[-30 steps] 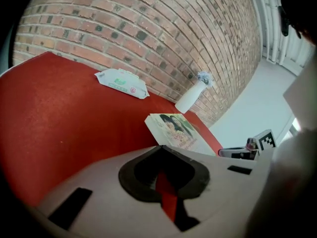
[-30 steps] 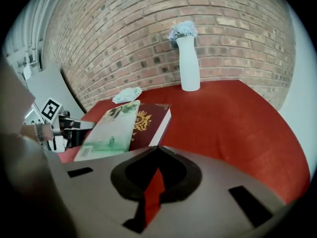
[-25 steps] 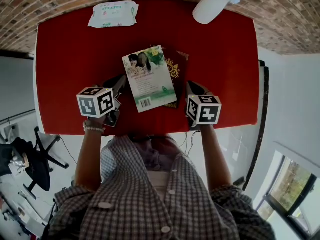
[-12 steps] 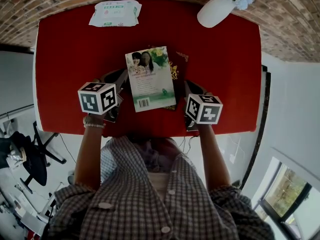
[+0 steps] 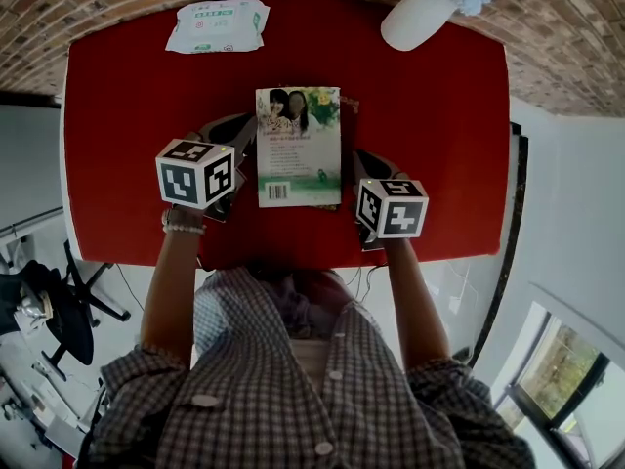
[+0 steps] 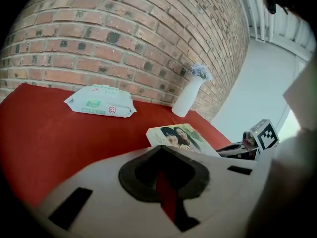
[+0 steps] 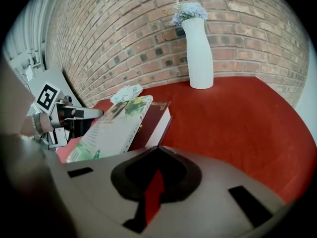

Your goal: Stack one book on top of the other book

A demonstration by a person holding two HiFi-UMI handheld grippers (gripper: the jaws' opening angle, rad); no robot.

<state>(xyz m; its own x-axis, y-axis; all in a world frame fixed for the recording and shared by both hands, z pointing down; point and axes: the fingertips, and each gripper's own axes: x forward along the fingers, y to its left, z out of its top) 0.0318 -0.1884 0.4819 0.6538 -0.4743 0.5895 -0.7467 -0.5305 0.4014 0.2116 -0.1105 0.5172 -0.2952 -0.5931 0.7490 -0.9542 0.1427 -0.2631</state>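
A light book with a photo cover (image 5: 298,145) lies on top of a dark red book (image 5: 347,105), which only peeks out along the right edge. In the right gripper view the light book (image 7: 111,128) rests on the thick dark red book (image 7: 154,119). My left gripper (image 5: 244,131) is shut, empty, right beside the top book's left edge. My right gripper (image 5: 359,160) is shut, empty, close by the stack's right side. Both sets of jaws (image 6: 159,148) (image 7: 157,150) are pressed together with only red tablecloth showing between them.
The books sit mid-way on a red table (image 5: 127,115) against a brick wall. A pack of wet wipes (image 5: 219,25) lies at the back left and a white vase with flowers (image 5: 418,13) stands at the back right. The table's front edge runs just behind both grippers.
The top book has turned from a slant to lie square over the dark red book. My left gripper moved right and forward along it; the right gripper shifted slightly left.
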